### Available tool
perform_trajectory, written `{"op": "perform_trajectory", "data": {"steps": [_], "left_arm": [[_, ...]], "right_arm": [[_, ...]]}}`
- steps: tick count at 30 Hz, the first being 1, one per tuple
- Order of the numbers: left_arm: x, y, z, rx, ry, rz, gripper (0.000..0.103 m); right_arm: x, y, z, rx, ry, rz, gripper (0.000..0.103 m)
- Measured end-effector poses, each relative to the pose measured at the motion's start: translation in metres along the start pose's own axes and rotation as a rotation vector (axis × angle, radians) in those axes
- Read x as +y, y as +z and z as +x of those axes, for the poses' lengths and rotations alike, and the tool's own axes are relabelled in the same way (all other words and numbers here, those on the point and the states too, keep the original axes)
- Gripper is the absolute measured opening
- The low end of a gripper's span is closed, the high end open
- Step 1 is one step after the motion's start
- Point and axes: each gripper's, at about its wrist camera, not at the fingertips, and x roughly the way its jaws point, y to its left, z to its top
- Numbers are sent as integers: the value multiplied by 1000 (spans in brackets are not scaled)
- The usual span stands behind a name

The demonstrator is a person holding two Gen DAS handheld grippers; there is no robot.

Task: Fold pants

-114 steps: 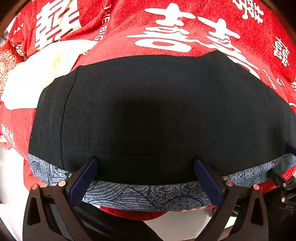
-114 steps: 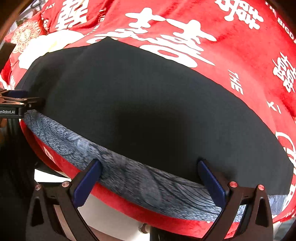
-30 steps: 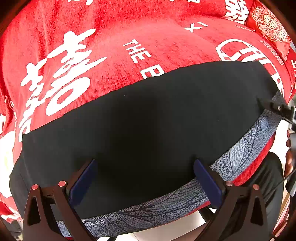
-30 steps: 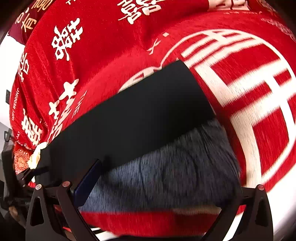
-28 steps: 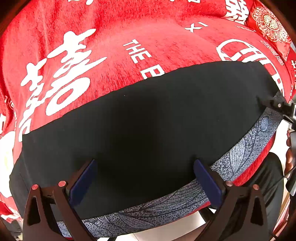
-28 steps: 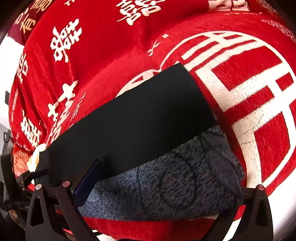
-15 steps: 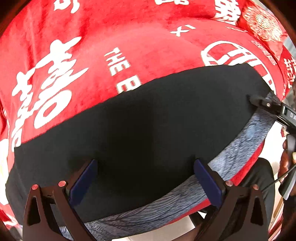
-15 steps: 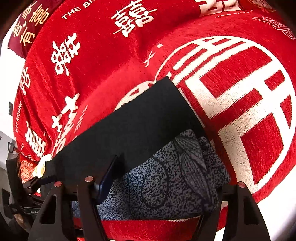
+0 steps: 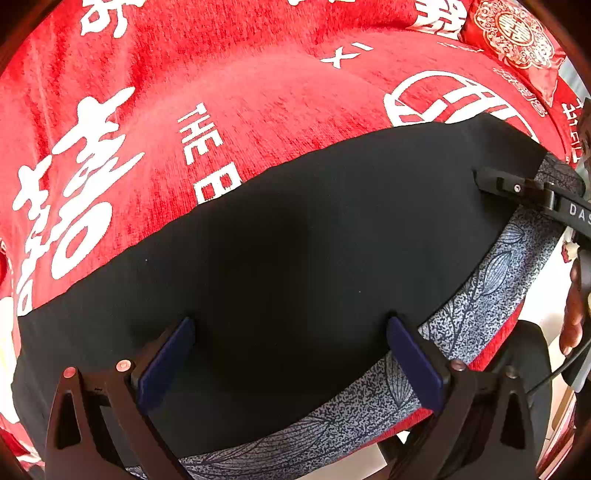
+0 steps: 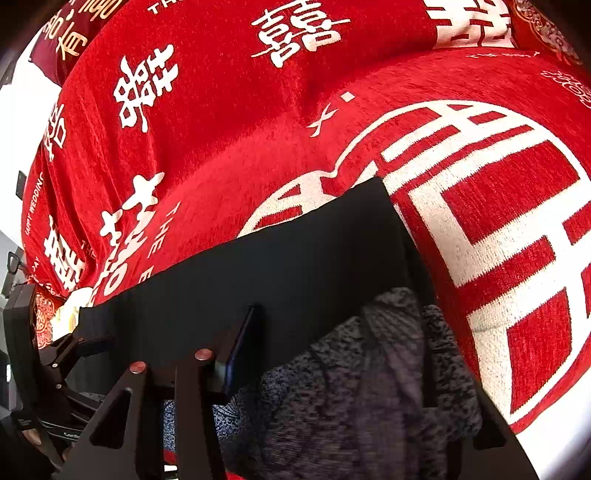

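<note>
Black pants (image 9: 295, 240) with a blue-grey patterned band (image 9: 480, 295) along the near edge lie flat on a red blanket (image 9: 240, 92) with white characters. My left gripper (image 9: 290, 360) hangs open just above the black cloth, with nothing between its fingers. At the pants' right end, my right gripper (image 10: 362, 369) has its jaws closing, and the patterned band (image 10: 369, 387) is bunched up between them. The right finger is hidden under that bunch. The right gripper's tip (image 9: 495, 181) also shows in the left wrist view, and the left gripper (image 10: 85, 339) at the far left of the right wrist view.
The blanket's near edge drops off just below the patterned band, with pale floor (image 9: 546, 295) beyond. A person's hand (image 9: 572, 314) is at the right edge. A red embroidered cushion (image 9: 517, 33) lies at the far right. A cream cloth (image 10: 70, 314) lies by the pants' left end.
The right gripper's jaws have narrowed from wide apart, gathering the patterned band into a wrinkled bunch. The left gripper has drifted slightly right along the pants, still open.
</note>
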Motion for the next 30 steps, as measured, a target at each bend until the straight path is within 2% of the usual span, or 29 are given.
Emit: {"op": "perform_trajectory", "data": {"steps": [3, 6, 11, 16, 20, 22, 25, 26, 30], "left_arm": [[-1, -1, -1, -5, -1, -2, 103], [0, -2, 0, -2, -6, -9, 103], [6, 0, -2, 12, -31, -30, 103], [38, -4, -12, 22, -90, -144, 103], [82, -19, -22, 14, -78, -229, 103], [106, -31, -22, 31, -48, -271, 103], [141, -51, -7, 107, 29, -338, 103], [149, -57, -8, 90, -4, -350, 103], [145, -62, -11, 72, 35, -293, 103]], "right_arm": [[0, 2, -7, -8, 6, 11, 28], [12, 4, -17, -29, 1, -28, 19], [46, 6, -43, -87, -10, -130, 18], [101, 3, -74, -162, -29, -279, 18], [158, -4, -86, -197, -22, -415, 18], [186, -10, -86, -198, -11, -476, 18], [229, -21, -80, -194, 16, -566, 18], [245, -26, -75, -190, 26, -598, 18], [279, -39, -57, -163, 50, -648, 18]]}}
